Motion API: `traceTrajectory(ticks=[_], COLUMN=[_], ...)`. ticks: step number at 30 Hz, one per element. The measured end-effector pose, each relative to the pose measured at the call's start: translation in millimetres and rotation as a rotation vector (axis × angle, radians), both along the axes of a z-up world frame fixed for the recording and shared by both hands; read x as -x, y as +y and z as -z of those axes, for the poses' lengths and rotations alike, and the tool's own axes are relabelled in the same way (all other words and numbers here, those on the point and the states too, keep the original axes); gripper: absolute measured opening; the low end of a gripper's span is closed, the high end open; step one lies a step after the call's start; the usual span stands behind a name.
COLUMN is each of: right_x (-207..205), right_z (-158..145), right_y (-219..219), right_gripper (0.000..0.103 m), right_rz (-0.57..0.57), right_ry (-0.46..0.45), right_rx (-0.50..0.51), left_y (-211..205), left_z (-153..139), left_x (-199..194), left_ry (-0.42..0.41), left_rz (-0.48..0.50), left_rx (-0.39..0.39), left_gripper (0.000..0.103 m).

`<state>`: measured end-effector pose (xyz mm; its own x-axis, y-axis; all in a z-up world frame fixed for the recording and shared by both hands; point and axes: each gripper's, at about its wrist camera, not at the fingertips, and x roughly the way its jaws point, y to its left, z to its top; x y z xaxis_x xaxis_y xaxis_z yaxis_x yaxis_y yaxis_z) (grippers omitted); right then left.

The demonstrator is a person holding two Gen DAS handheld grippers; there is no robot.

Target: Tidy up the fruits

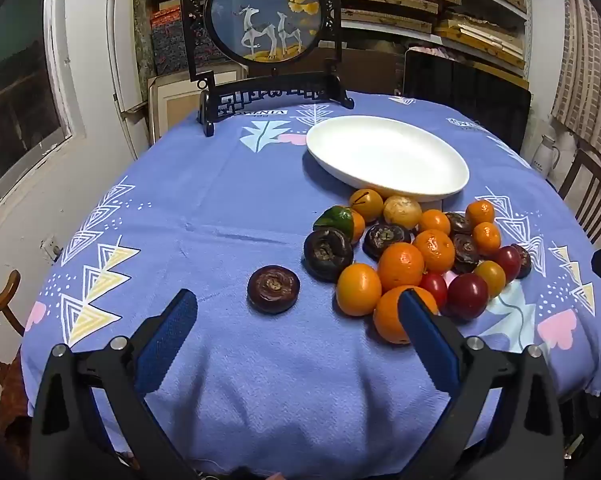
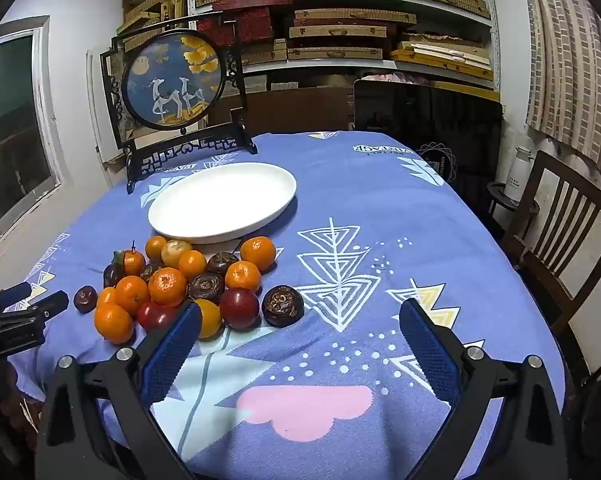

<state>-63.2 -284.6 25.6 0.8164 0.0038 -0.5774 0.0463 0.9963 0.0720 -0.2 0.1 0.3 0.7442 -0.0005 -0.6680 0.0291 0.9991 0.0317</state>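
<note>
- Just above centre of the left wrist frame, a lone dark fruit (image 1: 273,289) lies flat on the blue surface (image 1: 228,380), apart from the pile (image 1: 420,256) to its right and nearly straight ahead of the left gripper (image 1: 298,316).
- Left jaws stand wide open and hold nothing; the dark fruit sits just beyond the tips, slightly left of the midline. It is a round disc with no long axis, so any approach angle should serve.
- Behind the right finger an orange (image 1: 396,316) is partly hidden; the jaws could nudge it if they swing right.
- Right gripper (image 2: 300,320) also gapes wide and empty; the pile (image 2: 180,288) lies to its left in the right wrist frame, with another dark fruit (image 2: 283,305) nearest its midline.
- Further up both frames the white plate (image 1: 388,158) stands bare, touching the pile's far edge.
- My judgement: the left gripper is nearer the lone fruit, a short forward reach.
</note>
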Motion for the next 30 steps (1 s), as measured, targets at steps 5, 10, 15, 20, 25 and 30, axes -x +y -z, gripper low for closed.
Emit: traceTrajectory(ticks=[5,10,15,20,25,30], right_x=[-2,-3,-1,-2,-2,-3], right_z=[1,2,5,1,0,3], right_y=[4,8,9,10,11,11], right_gripper=[0.099,0.099,0.099,0.099,0.099,0.099], right_rz=[0.001,-0.002,-0.003,-0.021,-0.016,-0.021], right_ry=[0.013,0.009,0.005,0.015,0.013,0.031], right_rx=[0.005,0.011,0.01,0.025,0.034,0.036], left_y=[2,7,4,5,3,3], left_z=[0,-2,-1,-1,1,3], left_x=[-3,0,2,-1,-1,-1], left_ry=[0.003,-0.002,-0.008,-0.004,-0.005,-0.004], left_rz=[-0.008,-0.007,-0.005,-0.006,-0.005,-0.005], left_rx=[-0.007,-0.008,-0.015,-0.013,-0.016,-0.021], left_gripper=[0.098,0.098,0.098,0.098,0.098,0.098])
